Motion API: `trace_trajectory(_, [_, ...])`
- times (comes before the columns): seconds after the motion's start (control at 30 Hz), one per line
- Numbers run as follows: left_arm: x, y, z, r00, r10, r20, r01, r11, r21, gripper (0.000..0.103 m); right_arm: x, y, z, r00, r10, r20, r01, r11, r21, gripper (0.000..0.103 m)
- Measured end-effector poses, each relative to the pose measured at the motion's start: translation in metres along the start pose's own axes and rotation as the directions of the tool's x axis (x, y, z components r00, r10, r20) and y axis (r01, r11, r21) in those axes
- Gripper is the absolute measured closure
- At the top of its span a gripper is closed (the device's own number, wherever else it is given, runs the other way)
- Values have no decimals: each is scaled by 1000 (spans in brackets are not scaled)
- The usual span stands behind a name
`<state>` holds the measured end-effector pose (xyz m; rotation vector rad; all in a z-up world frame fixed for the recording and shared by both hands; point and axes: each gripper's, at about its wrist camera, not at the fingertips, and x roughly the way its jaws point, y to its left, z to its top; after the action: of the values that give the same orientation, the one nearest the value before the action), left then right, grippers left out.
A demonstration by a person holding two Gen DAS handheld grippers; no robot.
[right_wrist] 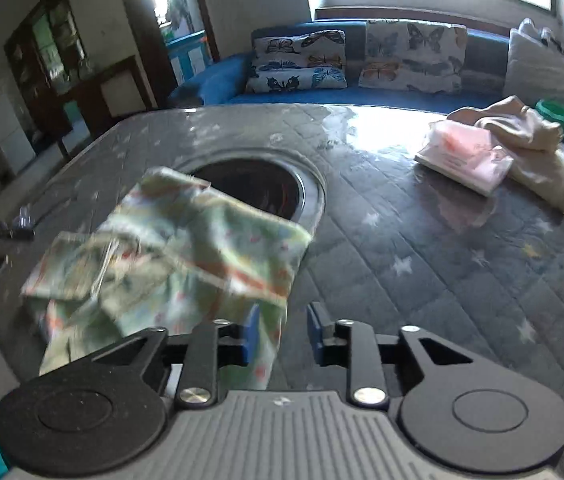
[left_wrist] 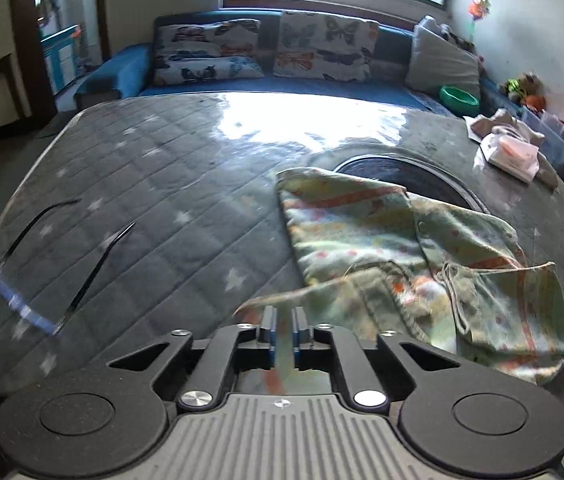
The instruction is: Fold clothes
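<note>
A pale green patterned garment [left_wrist: 401, 256] lies crumpled on the grey quilted table [left_wrist: 142, 184], partly over a round dark opening [left_wrist: 413, 178]. My left gripper [left_wrist: 283, 316] is shut on a corner of this garment, with cloth running between its blue pads. In the right wrist view the garment [right_wrist: 186, 252] hangs blurred in front. My right gripper [right_wrist: 282, 324] has its jaws apart, and a strip of the cloth hangs down between them beside the left pad.
Folded beige clothes and a pink packet [right_wrist: 465, 158] sit at the table's far right. A blue sofa with butterfly cushions [left_wrist: 321, 46] stands behind the table. A green bowl [left_wrist: 459, 98] rests on it. Dark cabinets [right_wrist: 62, 68] stand at left.
</note>
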<state>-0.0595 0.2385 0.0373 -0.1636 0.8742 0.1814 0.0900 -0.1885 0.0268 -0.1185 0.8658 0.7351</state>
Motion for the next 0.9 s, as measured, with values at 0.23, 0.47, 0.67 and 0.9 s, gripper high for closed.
trace_trajectory(0.23, [42, -29, 35, 998, -57, -20, 58, 997, 47, 90, 76, -28, 30, 996, 89, -2, -87, 981, 171, 58])
trace_trajectory(0.47, [79, -59, 51, 989, -142, -45, 145, 985, 97, 89, 126, -42, 35, 990, 141, -24, -130, 955, 266, 51])
trace_trajectory(0.67, [112, -73, 51, 979, -177, -99, 188, 976, 110, 89, 140, -50, 38, 974, 227, -2, -213, 917, 337, 50])
trace_trajectory(0.9, [132, -89, 45, 969, -211, -132, 227, 966, 124, 88, 154, -59, 43, 950, 312, 17, -289, 858, 425, 68])
